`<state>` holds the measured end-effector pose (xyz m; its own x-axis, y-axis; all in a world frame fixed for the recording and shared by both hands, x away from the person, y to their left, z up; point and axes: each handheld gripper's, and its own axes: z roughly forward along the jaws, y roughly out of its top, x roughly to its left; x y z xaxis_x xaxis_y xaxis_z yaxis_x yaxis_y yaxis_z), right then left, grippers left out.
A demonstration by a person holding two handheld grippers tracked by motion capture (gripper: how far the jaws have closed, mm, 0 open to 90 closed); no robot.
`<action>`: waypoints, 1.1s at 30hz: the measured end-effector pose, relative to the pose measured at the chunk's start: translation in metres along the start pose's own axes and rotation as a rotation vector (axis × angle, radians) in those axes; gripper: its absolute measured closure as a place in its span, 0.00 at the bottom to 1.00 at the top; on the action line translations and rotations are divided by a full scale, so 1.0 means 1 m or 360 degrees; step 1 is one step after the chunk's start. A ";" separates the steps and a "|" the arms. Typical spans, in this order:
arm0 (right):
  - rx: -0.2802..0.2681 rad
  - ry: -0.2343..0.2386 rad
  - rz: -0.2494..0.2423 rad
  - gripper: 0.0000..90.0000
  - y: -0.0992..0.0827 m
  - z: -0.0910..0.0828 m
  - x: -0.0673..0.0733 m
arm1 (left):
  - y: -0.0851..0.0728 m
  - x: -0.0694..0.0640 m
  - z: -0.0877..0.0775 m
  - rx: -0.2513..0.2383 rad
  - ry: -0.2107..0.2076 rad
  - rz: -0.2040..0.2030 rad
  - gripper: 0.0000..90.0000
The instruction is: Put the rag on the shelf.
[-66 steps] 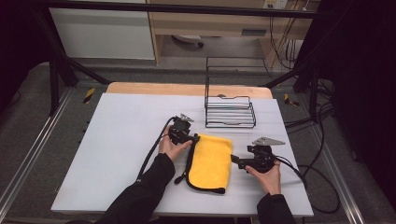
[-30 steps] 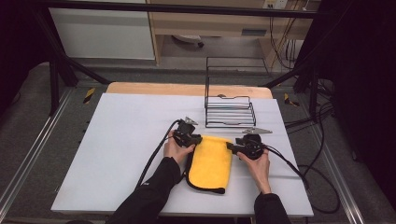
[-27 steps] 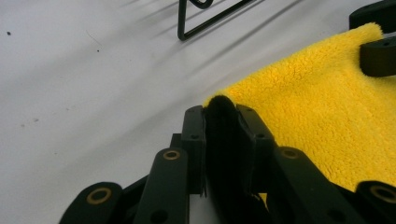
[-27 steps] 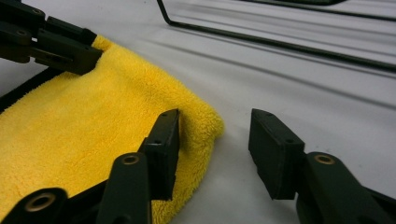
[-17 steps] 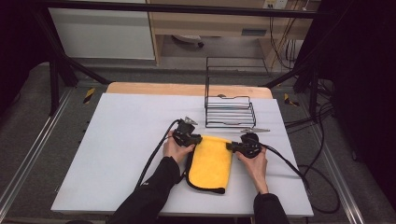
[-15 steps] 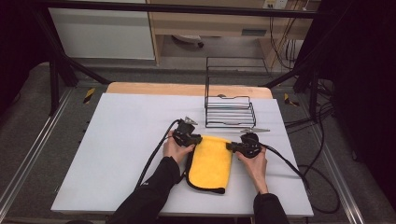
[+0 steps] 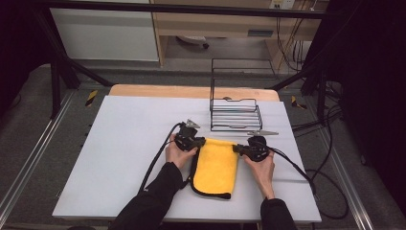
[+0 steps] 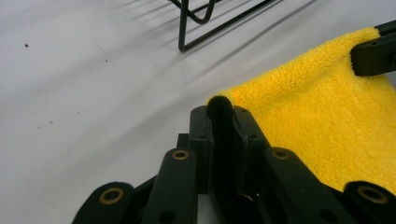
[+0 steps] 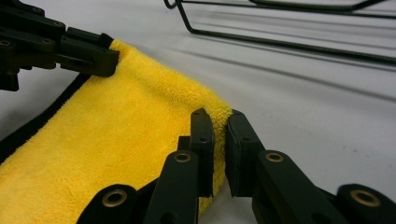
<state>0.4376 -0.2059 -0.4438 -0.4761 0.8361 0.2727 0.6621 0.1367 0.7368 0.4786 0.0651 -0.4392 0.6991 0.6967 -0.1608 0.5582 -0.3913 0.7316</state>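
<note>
A yellow cloth with a black hem lies folded on the white table. My left gripper is at its far left corner, and in the left gripper view the jaws pinch the black hem there; they have just been closing on it. My right gripper is at the far right corner. In the right gripper view its jaws have just closed on the yellow edge of the cloth. Both corners rest low on the table.
A black wire rack stands just beyond the cloth, close to both grippers. Cables trail from each gripper toward the table's near edge and right side. A wooden strip runs along the far edge.
The right hand came in from the right to the cloth's far right corner. The left gripper shifted slightly to the far left corner. Both hands have hardly moved in the last second.
</note>
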 end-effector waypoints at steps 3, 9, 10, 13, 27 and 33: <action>-0.0037 0.0012 -0.0028 0.92 0.002 -0.004 0.003 | 0.000 0.000 -0.007 -0.0045 -0.0011 -0.0001 0.89; -0.0107 0.0054 -0.0034 0.92 0.004 -0.013 0.006 | 0.000 -0.003 -0.022 -0.0125 -0.0030 0.0009 0.89; -0.0114 0.0053 -0.0038 0.92 0.004 -0.015 0.007 | -0.001 -0.004 -0.024 -0.0143 -0.0033 0.0010 0.89; -0.0149 0.0054 -0.0093 0.92 0.007 -0.019 0.013 | -0.002 -0.006 -0.031 -0.0173 -0.0028 0.0016 0.89; -0.0253 0.0083 -0.0175 0.92 0.014 -0.037 0.030 | -0.007 -0.012 -0.058 -0.0311 -0.0038 0.0013 0.89; -0.0297 0.0083 -0.0218 0.92 0.017 -0.043 0.037 | -0.006 -0.016 -0.068 -0.0355 -0.0021 0.0037 0.89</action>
<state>0.4057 -0.1956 -0.3946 -0.5866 0.7872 0.1903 0.4729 0.1422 0.8696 0.4335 0.0976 -0.3959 0.7172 0.6807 -0.1496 0.4303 -0.2635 0.8634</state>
